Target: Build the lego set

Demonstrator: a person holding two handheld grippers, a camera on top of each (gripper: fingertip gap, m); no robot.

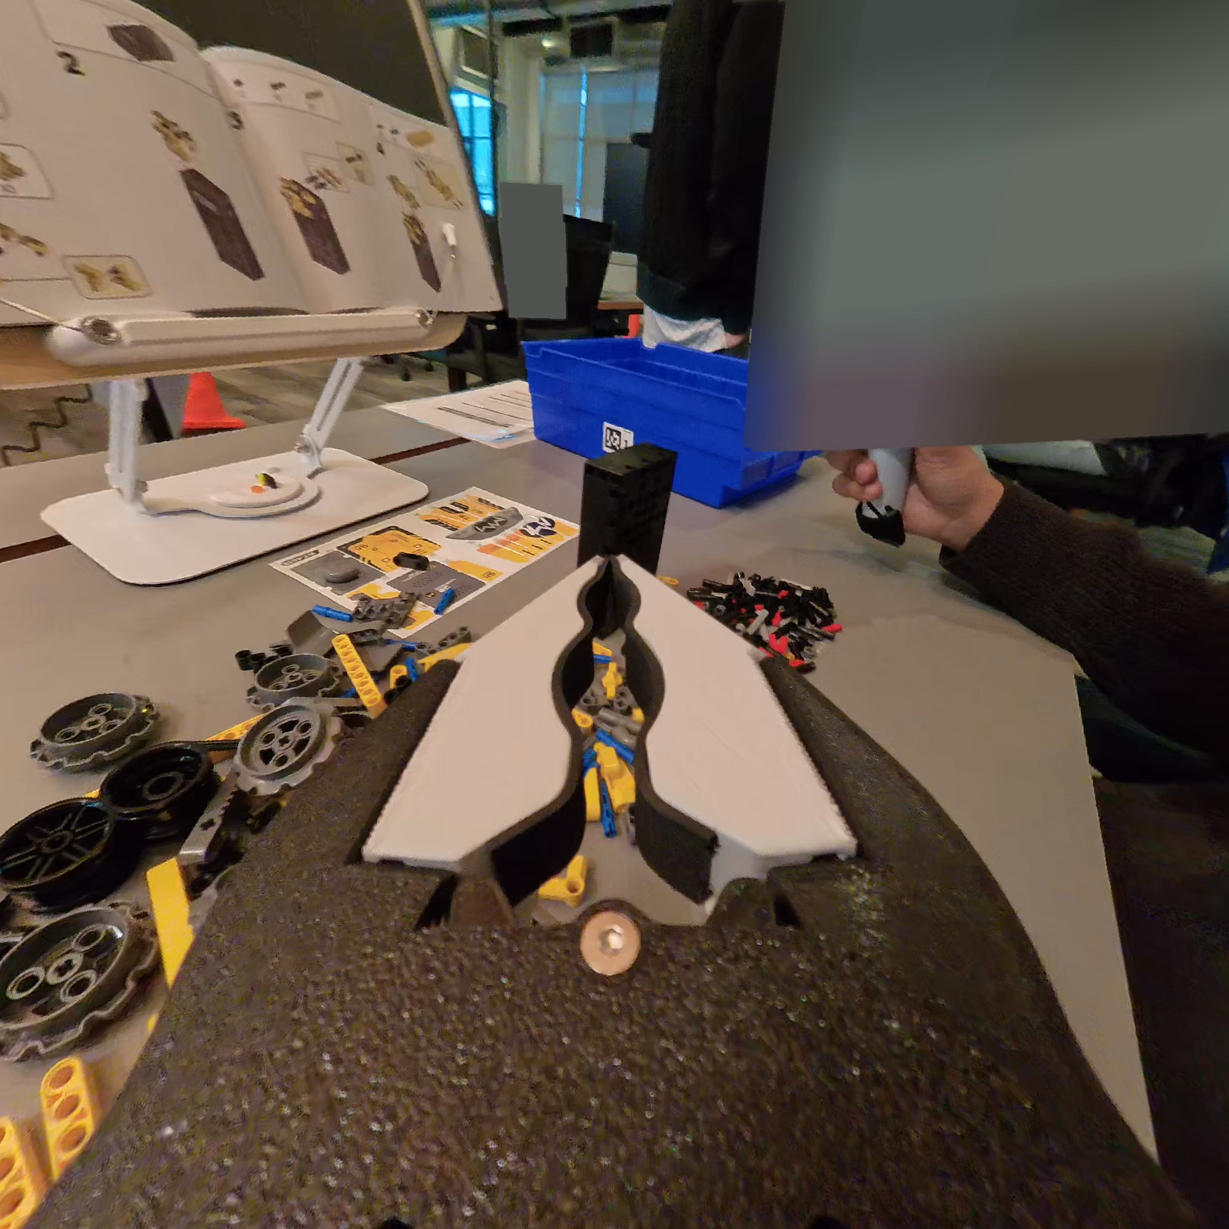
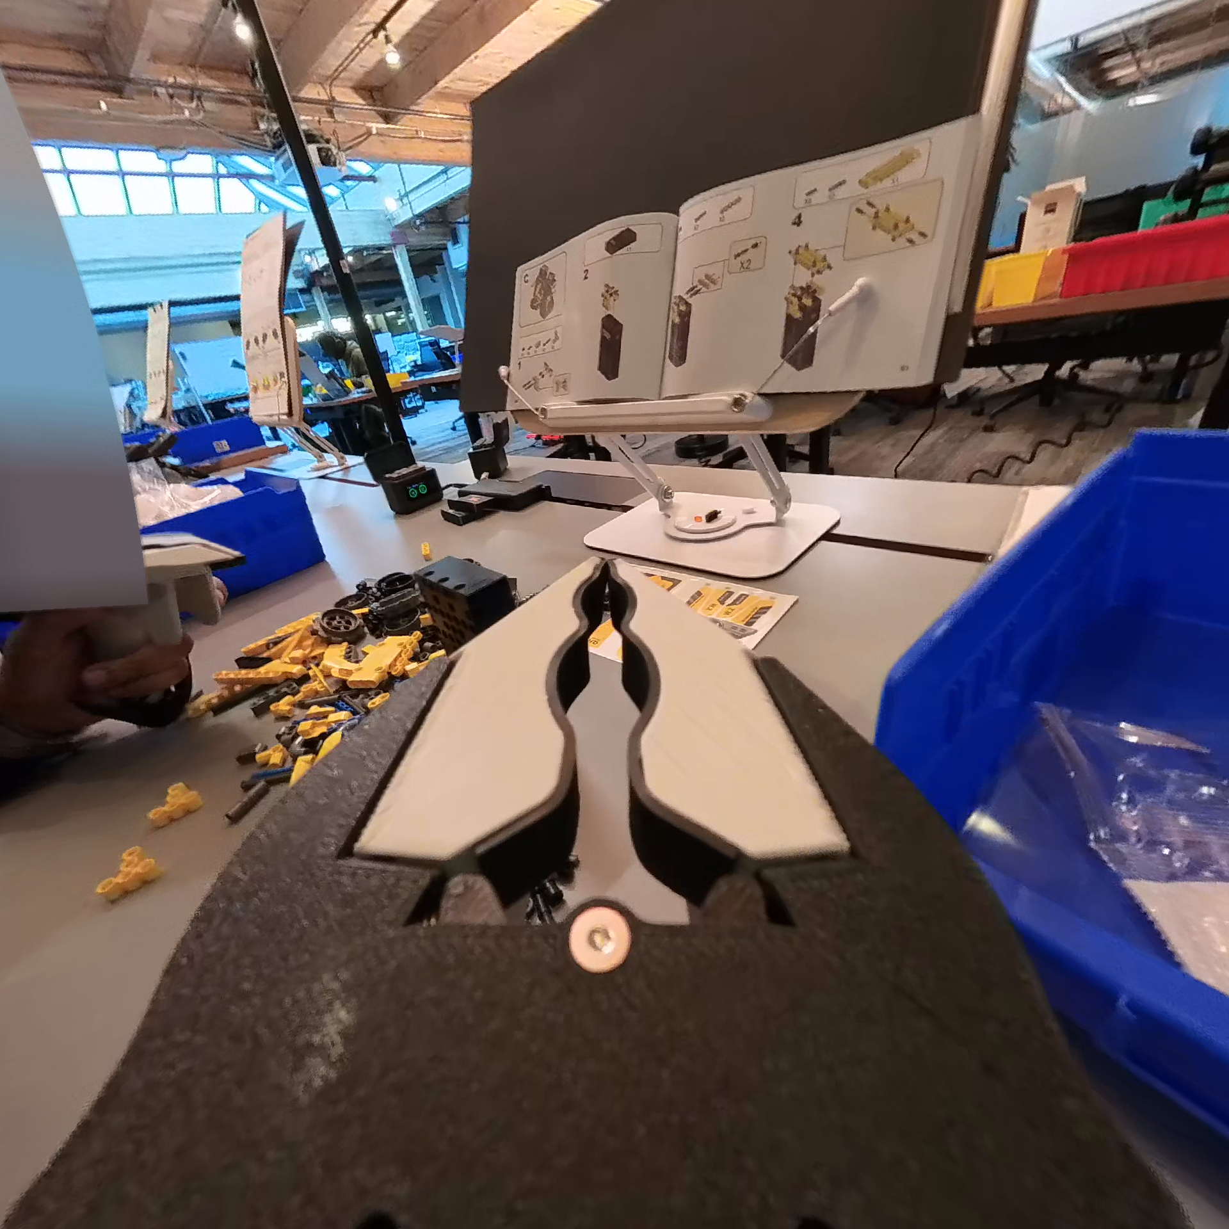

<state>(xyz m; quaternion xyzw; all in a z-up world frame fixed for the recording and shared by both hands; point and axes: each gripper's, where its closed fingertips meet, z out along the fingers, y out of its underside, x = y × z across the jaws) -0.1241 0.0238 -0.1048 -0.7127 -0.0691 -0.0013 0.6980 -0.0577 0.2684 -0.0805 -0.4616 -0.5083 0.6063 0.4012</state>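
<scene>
My left gripper (image 1: 608, 565) is shut and empty, low over a pile of yellow, blue and grey building parts (image 1: 605, 745). A black block with holes (image 1: 625, 505) stands upright on the grey table (image 1: 931, 698) just beyond its tips; I cannot tell if they touch. My right gripper (image 2: 606, 565) is shut and empty, held above the table with its tips towards a sticker sheet (image 2: 718, 608). The black block (image 2: 465, 598) also shows in the right wrist view, by the parts pile (image 2: 332, 672). A hand (image 2: 100, 665) holds the left gripper's handle there.
An instruction booklet (image 1: 233, 186) lies open on a white stand (image 1: 233, 519). Several wheels (image 1: 66, 851) lie at the left, a heap of red and black pins (image 1: 765, 618) at the right. A blue bin (image 2: 1064, 665) holding clear bags (image 2: 1130, 798) stands close by my right gripper. Between my right fingertips and the black block (image 2: 465, 598) there is roughly 12 cm.
</scene>
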